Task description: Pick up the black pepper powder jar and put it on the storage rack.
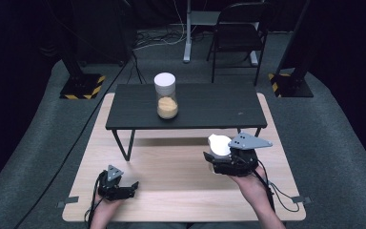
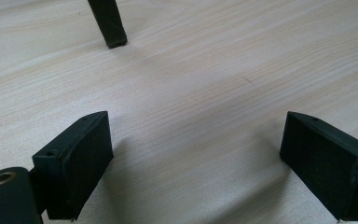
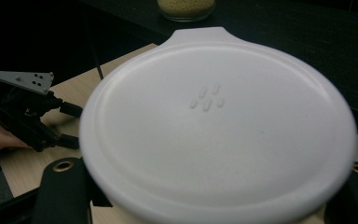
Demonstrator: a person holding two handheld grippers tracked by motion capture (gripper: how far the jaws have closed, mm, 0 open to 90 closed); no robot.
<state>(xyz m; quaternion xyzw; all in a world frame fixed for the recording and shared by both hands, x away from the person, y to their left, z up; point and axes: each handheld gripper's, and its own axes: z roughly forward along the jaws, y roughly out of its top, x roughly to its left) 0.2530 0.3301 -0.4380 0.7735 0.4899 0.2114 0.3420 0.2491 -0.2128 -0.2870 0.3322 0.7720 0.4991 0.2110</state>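
A white round lid [image 3: 214,126] with a small tab on its far edge sits between the jaws of my right gripper [image 1: 218,157], which is shut on it; the lid [image 1: 219,144] hangs above the wooden board, just in front of the low black table [image 1: 209,107]. A clear jar [image 1: 166,98] with a white cap and yellow grains stands on that table, and its base [image 3: 186,7] peeks over the lid. My left gripper [image 1: 132,188] rests low over the board at the front left, open, with bare wood between its jaws [image 2: 196,163].
The wooden board [image 1: 171,176] lies on grey carpet, with the black table across its far half. One table leg [image 2: 108,25] stands ahead of the left gripper. A folding chair [image 1: 238,33] and stand bases sit behind. The left gripper [image 3: 28,116] appears beside the lid.
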